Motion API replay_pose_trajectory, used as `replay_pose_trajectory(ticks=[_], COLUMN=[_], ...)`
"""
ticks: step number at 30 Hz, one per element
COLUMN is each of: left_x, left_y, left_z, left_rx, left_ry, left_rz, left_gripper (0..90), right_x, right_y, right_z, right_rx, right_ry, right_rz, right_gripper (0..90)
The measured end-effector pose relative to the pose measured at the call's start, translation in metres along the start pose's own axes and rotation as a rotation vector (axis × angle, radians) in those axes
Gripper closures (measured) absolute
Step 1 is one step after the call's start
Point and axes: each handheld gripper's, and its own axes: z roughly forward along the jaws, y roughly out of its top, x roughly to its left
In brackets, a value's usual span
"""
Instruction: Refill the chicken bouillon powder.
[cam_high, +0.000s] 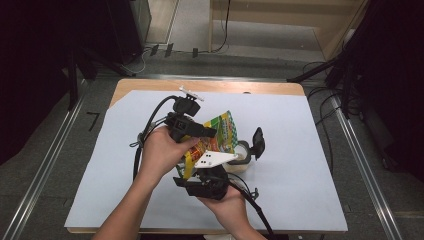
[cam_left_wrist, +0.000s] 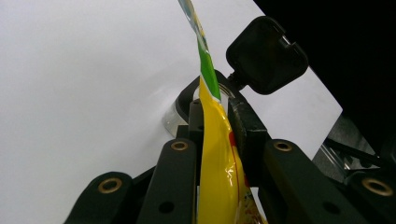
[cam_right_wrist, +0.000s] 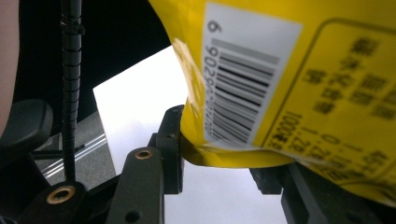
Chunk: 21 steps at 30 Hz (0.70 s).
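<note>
A yellow and green snack packet (cam_high: 223, 131) is held up over the white sheet between both grippers. My left gripper (cam_high: 212, 134) reaches in from the left and is shut on the packet's side. In the left gripper view the packet (cam_left_wrist: 215, 158) stands edge-on, pinched between the jaws (cam_left_wrist: 217, 109). My right gripper (cam_high: 208, 169) comes up from below, under its white three-cornered plate. In the right gripper view the packet's barcoded bottom (cam_right_wrist: 289, 70) sits between the jaws (cam_right_wrist: 219, 156), and the left pad (cam_right_wrist: 173, 140) presses on it.
A small clear jar (cam_high: 243, 154) with a black flip lid (cam_high: 258, 141) standing open sits just right of the packet, and its lid (cam_left_wrist: 266, 56) lies beyond the left jaws. The white sheet (cam_high: 300, 150) covers a wooden table (cam_high: 210, 85). Cables trail from both grippers.
</note>
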Motion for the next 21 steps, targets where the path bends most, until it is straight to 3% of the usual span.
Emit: replay_pose_trajectory(ticks=[21], left_x=[-0.0014], left_y=[0.0005], left_z=[0.0026], left_rx=[-0.006], left_ry=[0.01], left_rz=[0.01], left_gripper=[80.5], right_x=[-0.0035], right_y=[0.0], right_z=[-0.0004], right_rx=[0.014], right_ry=[-0.007], right_rz=[-0.011], right_gripper=[62.8])
